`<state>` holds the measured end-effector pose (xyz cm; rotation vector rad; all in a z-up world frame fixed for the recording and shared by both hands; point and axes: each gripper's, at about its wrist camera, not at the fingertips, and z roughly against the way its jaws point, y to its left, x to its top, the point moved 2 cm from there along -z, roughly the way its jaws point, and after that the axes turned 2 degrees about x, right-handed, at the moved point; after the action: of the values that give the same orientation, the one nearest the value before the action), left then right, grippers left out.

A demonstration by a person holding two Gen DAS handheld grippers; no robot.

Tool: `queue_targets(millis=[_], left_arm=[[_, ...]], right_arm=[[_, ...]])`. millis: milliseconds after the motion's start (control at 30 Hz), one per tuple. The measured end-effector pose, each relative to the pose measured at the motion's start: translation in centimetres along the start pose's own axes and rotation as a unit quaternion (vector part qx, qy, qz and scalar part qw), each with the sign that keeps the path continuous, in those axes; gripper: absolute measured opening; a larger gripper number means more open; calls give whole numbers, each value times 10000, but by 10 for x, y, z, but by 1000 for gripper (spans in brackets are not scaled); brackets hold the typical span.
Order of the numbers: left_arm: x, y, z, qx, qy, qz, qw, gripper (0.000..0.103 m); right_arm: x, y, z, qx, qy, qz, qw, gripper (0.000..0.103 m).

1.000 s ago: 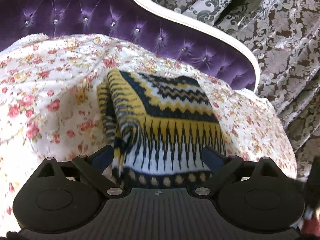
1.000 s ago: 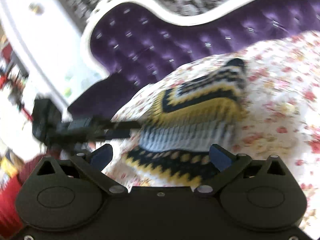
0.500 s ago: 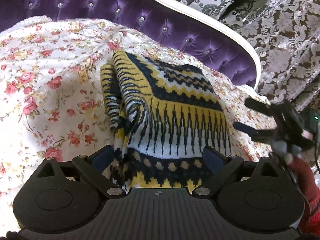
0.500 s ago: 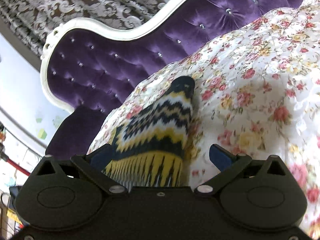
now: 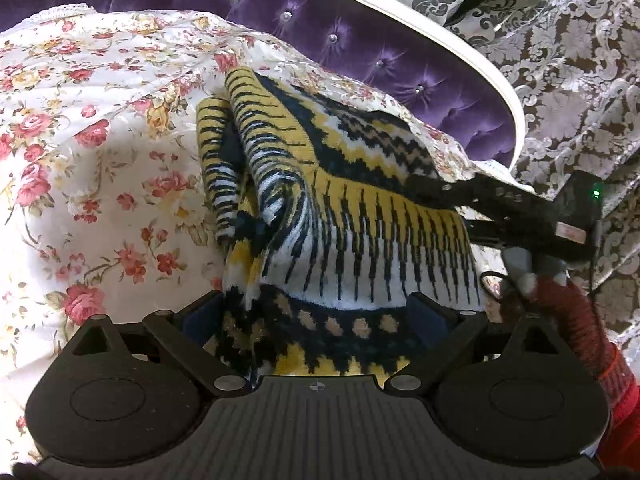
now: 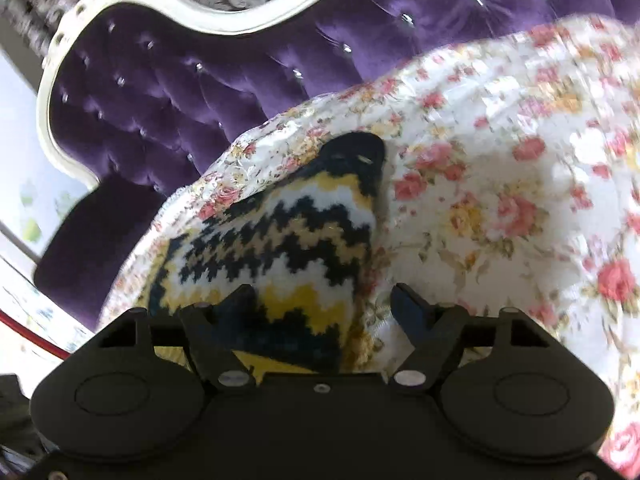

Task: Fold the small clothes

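A folded yellow, white and navy patterned knit sweater point(image 5: 352, 216) lies on the floral bedspread point(image 5: 100, 168). My left gripper point(image 5: 316, 320) is open, its fingers on either side of the sweater's near hem. My right gripper point(image 6: 320, 312) is open but narrower than before, straddling the sweater's point(image 6: 280, 240) side edge and the bedspread point(image 6: 500, 200). In the left wrist view the right gripper point(image 5: 500, 208) reaches in from the right, its fingers resting at the sweater's right edge, held by a red-gloved hand point(image 5: 568, 320).
A purple tufted headboard point(image 5: 360, 40) with a white frame point(image 5: 460, 44) curves behind the bed. Grey damask curtains point(image 5: 560, 80) hang beyond it. The bedspread falls away at the right. The headboard also shows in the right wrist view point(image 6: 200, 80).
The left gripper moved closer over the sweater's near hem. The right gripper came in to the sweater's right edge and its jaws narrowed around that edge.
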<state>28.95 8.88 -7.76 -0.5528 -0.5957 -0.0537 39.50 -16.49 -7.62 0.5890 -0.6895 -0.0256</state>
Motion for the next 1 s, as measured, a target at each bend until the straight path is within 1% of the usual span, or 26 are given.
queue_targets(millis=[67, 100, 167, 333, 400, 467, 533, 567, 600, 633, 667, 733, 833, 1000], left_arm=[[0, -1, -1, -6, 8, -11, 10000, 99], [0, -2, -2, -5, 13, -15, 10000, 102], [1, -4, -5, -87, 33, -3, 10000, 102], [5, -9, -13, -264, 4, 84, 9996, 102], [8, -7, -15, -393, -3, 298, 9988, 102], [11, -5, -18, -638, 22, 612, 9961, 101], [12, -3, -22, -894, 115, 821, 9925, 81], [12, -3, -24, -1005, 200, 901, 9906, 61], [11, -4, -25, -1001, 250, 915, 9904, 50], [10, -7, -25, -965, 257, 852, 9913, 48], [9, -9, -24, -959, 264, 788, 9919, 47], [7, -10, -19, -1099, 264, 852, 9899, 47], [0, -17, -10, -1356, 314, 926, 9859, 47], [-30, -38, 7, -1559, 528, 864, 9826, 47]], right_arm=[[-2, 12, -4, -268, 20, 446, 9986, 76], [-3, 16, -6, -324, 10, 571, 9978, 76], [-5, 20, -9, -380, -9, 719, 9967, 76], [-5, 16, -9, -300, -18, 731, 9969, 79], [-4, 17, -10, -265, -26, 705, 9972, 80], [-4, 16, -11, -223, -28, 668, 9975, 80], [-3, 15, -10, -167, -16, 597, 9981, 78], [-3, 15, -9, -138, -7, 562, 9983, 75], [-3, 15, -7, -20, 18, 493, 9988, 62], [-3, 15, -4, 62, 26, 380, 9993, 57], [-4, 16, -1, 69, 30, 321, 9995, 55], [-6, 18, 7, 73, 19, 344, 9994, 52], [-15, 18, 22, 152, 102, 234, 9996, 52], [-41, 17, 65, 230, 184, 173, 9994, 52]])
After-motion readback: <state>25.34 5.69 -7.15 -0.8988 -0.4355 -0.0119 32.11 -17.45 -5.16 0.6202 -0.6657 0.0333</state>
